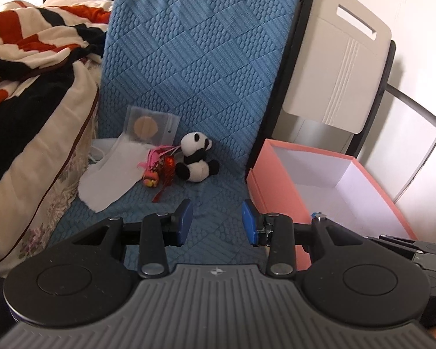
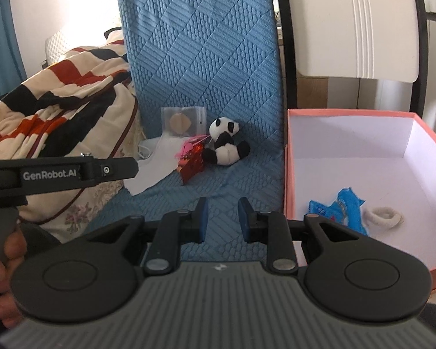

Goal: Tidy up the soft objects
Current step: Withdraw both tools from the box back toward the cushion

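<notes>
A small panda plush sits on the blue quilted seat cover. Beside it lie a pink and red tasselled charm, a white cloth and a clear packet with a beige pad. A pink box stands to the right; it holds a blue packet and a white loop. My left gripper is open and empty, short of the toys. My right gripper is open and empty beside the box.
A striped red, black and cream blanket is heaped on the left. A white chair back stands behind the box. The left gripper's body crosses the right wrist view at the left.
</notes>
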`<state>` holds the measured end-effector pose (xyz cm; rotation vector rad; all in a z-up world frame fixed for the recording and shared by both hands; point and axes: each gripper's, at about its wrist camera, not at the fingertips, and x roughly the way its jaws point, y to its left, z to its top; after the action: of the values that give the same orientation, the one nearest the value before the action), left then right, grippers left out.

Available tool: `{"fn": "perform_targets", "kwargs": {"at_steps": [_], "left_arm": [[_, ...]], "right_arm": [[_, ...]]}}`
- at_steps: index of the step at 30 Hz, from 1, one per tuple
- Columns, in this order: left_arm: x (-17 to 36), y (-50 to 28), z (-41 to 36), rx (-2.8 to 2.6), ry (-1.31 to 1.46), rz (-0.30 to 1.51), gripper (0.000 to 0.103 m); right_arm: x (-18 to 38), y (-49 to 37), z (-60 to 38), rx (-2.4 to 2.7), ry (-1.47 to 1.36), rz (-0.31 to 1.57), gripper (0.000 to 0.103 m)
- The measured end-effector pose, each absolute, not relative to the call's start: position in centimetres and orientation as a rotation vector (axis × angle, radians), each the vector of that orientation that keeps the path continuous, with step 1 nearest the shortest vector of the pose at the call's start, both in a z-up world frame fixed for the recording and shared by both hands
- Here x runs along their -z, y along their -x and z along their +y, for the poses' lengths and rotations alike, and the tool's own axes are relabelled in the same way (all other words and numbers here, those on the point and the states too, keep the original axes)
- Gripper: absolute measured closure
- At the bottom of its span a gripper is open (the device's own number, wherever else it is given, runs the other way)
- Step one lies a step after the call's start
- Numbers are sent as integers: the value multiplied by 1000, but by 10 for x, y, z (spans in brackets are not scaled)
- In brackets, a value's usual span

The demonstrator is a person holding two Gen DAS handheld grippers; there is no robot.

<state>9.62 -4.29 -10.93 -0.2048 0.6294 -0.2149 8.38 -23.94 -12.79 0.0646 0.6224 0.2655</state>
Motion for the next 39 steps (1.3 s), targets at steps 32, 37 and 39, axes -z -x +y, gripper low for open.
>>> {"fn": "perform_targets", "kwargs": {"at_steps": [32, 37, 39], "left_arm": [[188, -151, -9, 227, 286, 747, 60], [195, -171, -1, 187, 289, 748, 60], [198, -180, 3, 174, 301, 760, 60]], "right_arm": [[181, -118, -195, -353, -39, 683, 76], [184, -133, -186, -378, -41, 680, 76], [187, -139, -182, -378, -24, 685, 76]]}}
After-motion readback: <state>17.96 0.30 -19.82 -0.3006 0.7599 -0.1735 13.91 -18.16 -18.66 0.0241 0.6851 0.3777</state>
